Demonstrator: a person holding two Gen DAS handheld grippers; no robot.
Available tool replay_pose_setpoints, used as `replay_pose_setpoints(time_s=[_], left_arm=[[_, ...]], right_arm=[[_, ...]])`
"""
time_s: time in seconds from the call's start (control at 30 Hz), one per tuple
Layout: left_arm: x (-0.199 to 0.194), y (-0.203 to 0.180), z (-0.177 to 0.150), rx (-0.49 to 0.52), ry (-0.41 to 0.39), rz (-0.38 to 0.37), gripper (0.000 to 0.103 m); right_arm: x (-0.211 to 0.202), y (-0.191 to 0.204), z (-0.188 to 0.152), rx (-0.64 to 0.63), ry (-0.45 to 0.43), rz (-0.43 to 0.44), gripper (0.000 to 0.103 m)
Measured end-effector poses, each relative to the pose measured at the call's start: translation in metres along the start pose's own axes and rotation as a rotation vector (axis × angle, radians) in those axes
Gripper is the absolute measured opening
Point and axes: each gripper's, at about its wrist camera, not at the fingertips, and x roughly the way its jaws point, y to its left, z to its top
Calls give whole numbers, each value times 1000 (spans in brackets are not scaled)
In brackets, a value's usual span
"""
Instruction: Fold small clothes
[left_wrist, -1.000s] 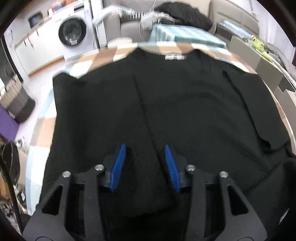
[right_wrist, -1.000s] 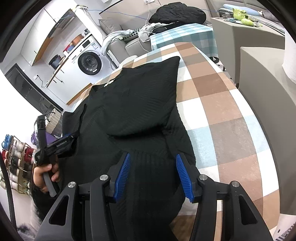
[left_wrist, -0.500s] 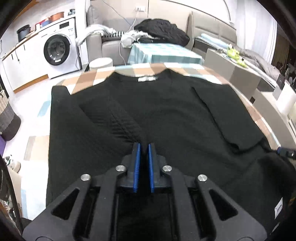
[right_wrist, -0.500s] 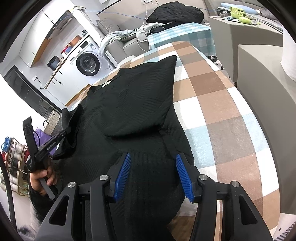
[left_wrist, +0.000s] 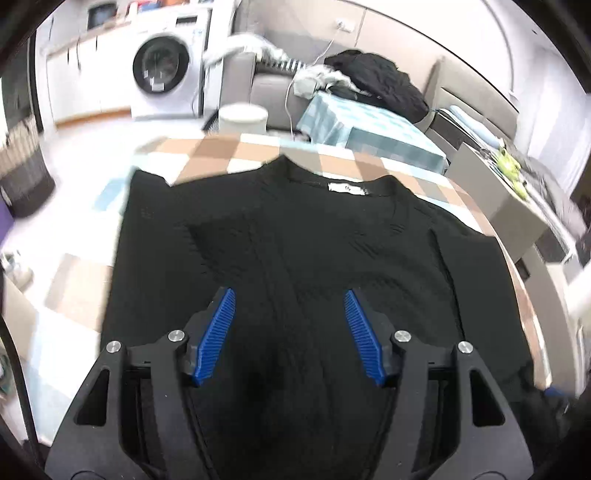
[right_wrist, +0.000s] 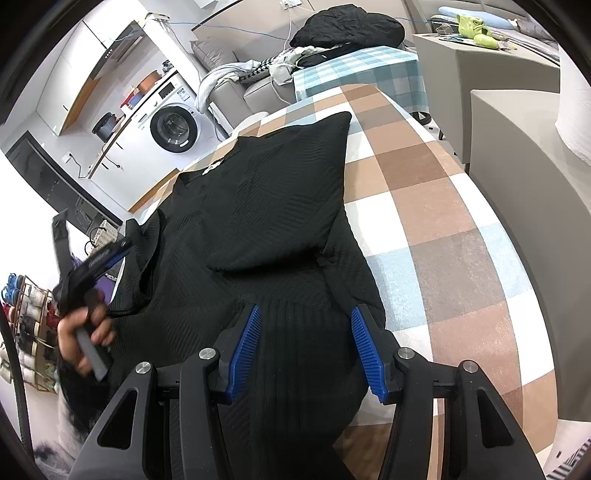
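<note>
Left wrist view: the left gripper (left_wrist: 290, 308) hangs over the black sweater (left_wrist: 314, 240), which lies flat on the checked surface (left_wrist: 229, 151), collar and white label (left_wrist: 345, 188) at the far end.
Sweater's long axis: runs from the hem near both grippers away to the collar; both sleeves lie folded in over the body.
Left jaws: they have just been opening and now stand wide, nothing pinched between them; knit shows below the gap, and whether the tips touch it I cannot tell.
Right jaws: the right gripper (right_wrist: 304, 325) stands half spread above the ribbed hem; nothing visibly pinched.
Right wrist view: a hand (right_wrist: 83, 332) holds the left gripper at the sweater's left edge, beside the folded left sleeve (right_wrist: 144, 266); the right sleeve (right_wrist: 295, 192) lies as a flat panel ahead.
Nearer hand: each is at its own side of the hem end; the collar is well apart from both.
Likely next move: my guess, grip the hem at both corners and carry it toward the collar, along the long axis.
</note>
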Motion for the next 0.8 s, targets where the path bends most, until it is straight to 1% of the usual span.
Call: replay_pose_setpoints(time_s=[0.07, 0.1, 0.13, 0.17, 0.2, 0.23, 0.27, 0.3, 0.37, 0.4, 0.47, 0.5, 0.53, 0.57, 0.6, 0.67, 0.73, 0.77, 0.8], left_arm=[[19, -2, 2, 16, 47, 19, 59], [30, -6, 1, 44, 77, 55, 58], [41, -10, 0, 84, 115, 114, 56], [43, -16, -2, 122, 95, 151, 51], [45, -20, -3, 151, 86, 178, 36], [43, -20, -3, 161, 76, 179, 29], [43, -18, -3, 157, 75, 193, 13], [42, -14, -2, 146, 72, 189, 7], [37, -3, 1, 95, 64, 139, 4], [32, 1, 2, 83, 44, 136, 3], [23, 3, 7, 76, -7, 92, 3], [17, 2, 9, 73, -34, 52, 3], [11, -1, 10, 80, -69, 18, 3], [8, -7, 12, 105, -84, 9, 3], [5, -13, 12, 126, -89, -13, 4], [7, -21, 10, 162, -65, -49, 5], [10, -23, 6, 164, -35, -44, 5], [12, -24, 5, 160, -27, -55, 6], [13, -23, 3, 162, -1, -59, 13]], right_arm=[[1, -2, 0, 5, 2, 3, 53], [1, -4, 0, 8, 4, 3, 53], [2, -6, 0, 12, 6, 1, 53], [1, -7, 0, 15, 7, 0, 53], [1, -9, 0, 18, 9, -2, 53], [1, -10, 1, 20, 9, -4, 53], [0, -13, 1, 24, 8, -7, 53], [0, -14, 1, 25, 7, -8, 53], [-1, -17, 2, 30, 6, -12, 53], [-1, -18, 2, 31, 5, -12, 53], [-1, -19, 2, 33, 4, -13, 53], [-1, -20, 2, 33, 2, -13, 53], [-1, -19, 1, 33, 1, -14, 53], [-1, -20, 1, 33, 2, -13, 53], [-1, -20, 1, 35, 4, -16, 53], [-1, -20, 1, 33, 6, -19, 53], [-3, -19, 2, 32, 3, -22, 53], [-4, -18, 2, 32, 1, -24, 53], [-5, -17, 2, 31, -2, -24, 53]])
